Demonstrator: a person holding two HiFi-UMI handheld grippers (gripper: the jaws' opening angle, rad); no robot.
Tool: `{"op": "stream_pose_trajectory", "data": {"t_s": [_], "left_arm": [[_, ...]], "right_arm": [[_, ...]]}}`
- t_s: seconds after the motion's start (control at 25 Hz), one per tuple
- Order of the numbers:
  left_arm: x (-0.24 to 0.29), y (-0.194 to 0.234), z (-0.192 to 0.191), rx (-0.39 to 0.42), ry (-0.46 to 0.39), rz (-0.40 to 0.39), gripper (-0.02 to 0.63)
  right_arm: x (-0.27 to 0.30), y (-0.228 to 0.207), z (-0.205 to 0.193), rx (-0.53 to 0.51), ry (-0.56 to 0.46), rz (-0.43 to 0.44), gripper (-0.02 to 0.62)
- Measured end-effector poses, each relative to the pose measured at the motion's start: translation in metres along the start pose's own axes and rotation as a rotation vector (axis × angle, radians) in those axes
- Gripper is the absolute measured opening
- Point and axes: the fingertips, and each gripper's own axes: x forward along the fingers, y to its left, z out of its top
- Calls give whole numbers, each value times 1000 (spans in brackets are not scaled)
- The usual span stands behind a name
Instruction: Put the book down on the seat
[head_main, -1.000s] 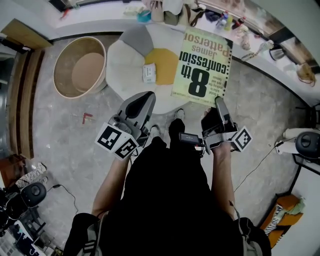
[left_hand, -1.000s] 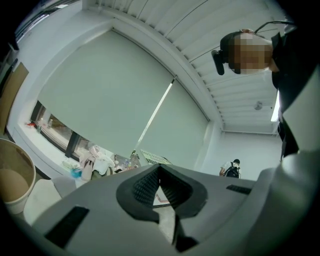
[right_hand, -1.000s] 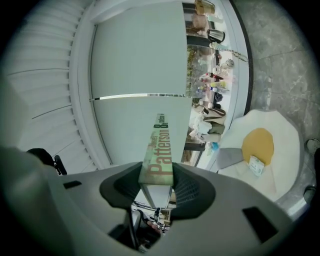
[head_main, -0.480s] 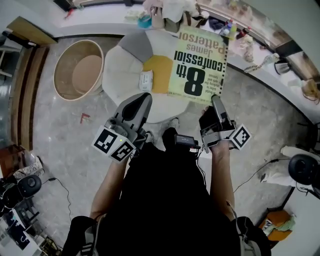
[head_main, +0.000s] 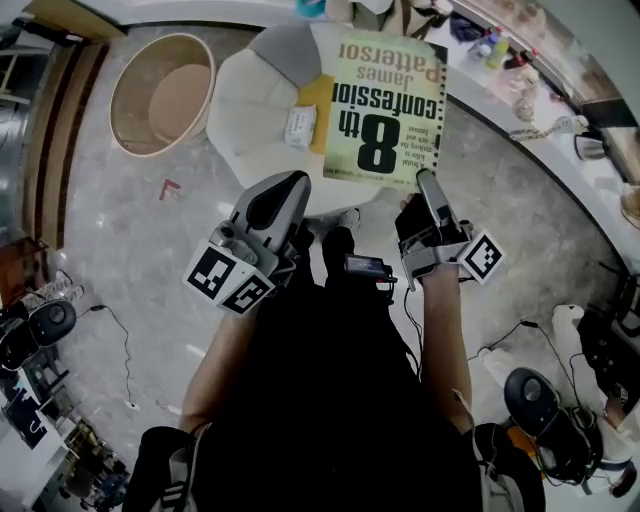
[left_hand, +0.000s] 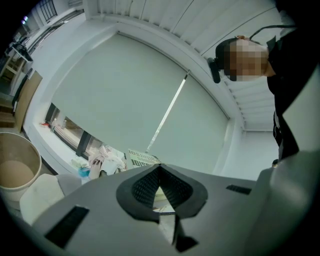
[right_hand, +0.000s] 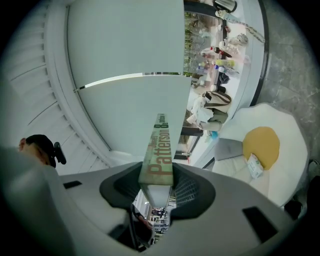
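**Right claw.** My right claw (head_main: 424, 186) is clenched on the pale green paperback book with black cover lettering (head_main: 385, 105), and grips it at the cover's 6 o'clock edge. In the right gripper view, both pads press flat against the book. Its spine, printed "Patterson", runs up from the pads toward 12 o'clock.

**Book position.** The book is held in the air with its cover facing the head camera. In the head view it overlaps the 3 o'clock side of the white round upholstered seat (head_main: 245, 120), which stands at 12 o'clock from my body. In the right gripper view the seat lies well apart from the book, toward 4 o'clock. The book does not touch the seat.

**Seat contents.**
- A grey cushion (head_main: 287, 48) lies at the seat's 12 o'clock edge.
- A mustard-yellow cushion (head_main: 315, 90) lies near the seat's centre, partly covered by the book.
- A small white packet (head_main: 299, 125) rests at the 8 o'clock corner of the yellow cushion.

**Left claw.** My left claw (left_hand: 159, 166) is clenched, its pad tips meeting with nothing between them. In the head view it sits at 9 o'clock of the right claw.

**Surroundings.** A round tan basket (head_main: 160, 92) stands on the grey stone floor (head_main: 120, 260), just beside the seat at its 9 o'clock.
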Motion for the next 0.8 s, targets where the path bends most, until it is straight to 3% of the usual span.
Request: {"op": "stream_pose_trajectory", "data": {"t_s": [0.28,0.52,0.8], "left_arm": [[13,14,-12,47,-21,-44,12],[8,2,11,-19,19,-13,12],[9,24,0,-42,64,-51,12]], "right_arm": [[9,-16,-1,-29,-22,65,179],[8,15,-3,-5,8,4,179],[10,0,-3,-15,-38,-20,179]]}}
